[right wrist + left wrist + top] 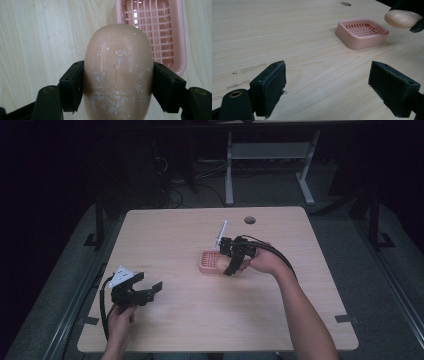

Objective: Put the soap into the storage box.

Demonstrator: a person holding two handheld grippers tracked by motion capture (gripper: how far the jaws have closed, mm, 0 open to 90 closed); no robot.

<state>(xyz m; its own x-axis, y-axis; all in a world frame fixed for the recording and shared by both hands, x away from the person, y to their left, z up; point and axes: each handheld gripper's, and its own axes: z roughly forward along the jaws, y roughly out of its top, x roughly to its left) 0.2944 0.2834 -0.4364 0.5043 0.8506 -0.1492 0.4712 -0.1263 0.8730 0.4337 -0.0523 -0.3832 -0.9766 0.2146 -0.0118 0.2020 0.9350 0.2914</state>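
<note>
**Soap bar clamped in my right tongs beside the pink dish**

My right tongs [117,82] are clamped on a peach-coloured bar of soap [118,75], one black jaw pressed against each long side. The bar is rounded, its surface flecked with white scuffs. It is lifted off the table [190,320]; in the left gripper view I see it hanging in the air just beside the far corner of the pink soap dish [362,33], not touching it.

The dish sits flat on the wood near the middle of the table, a shallow rounded rectangle with a grid-shaped drain insert inside. In the right gripper view its grid lies just beyond and to one side of the soap's tip.

From above, my right hand [265,262] holds the tongs over the near right edge of the dish. A thin white stick-like object [220,232], too small to identify, lies just behind the dish.

My left tongs [142,290] rest low at the near left of the table, well apart from the dish, jaws spread wide with nothing between them.
</note>
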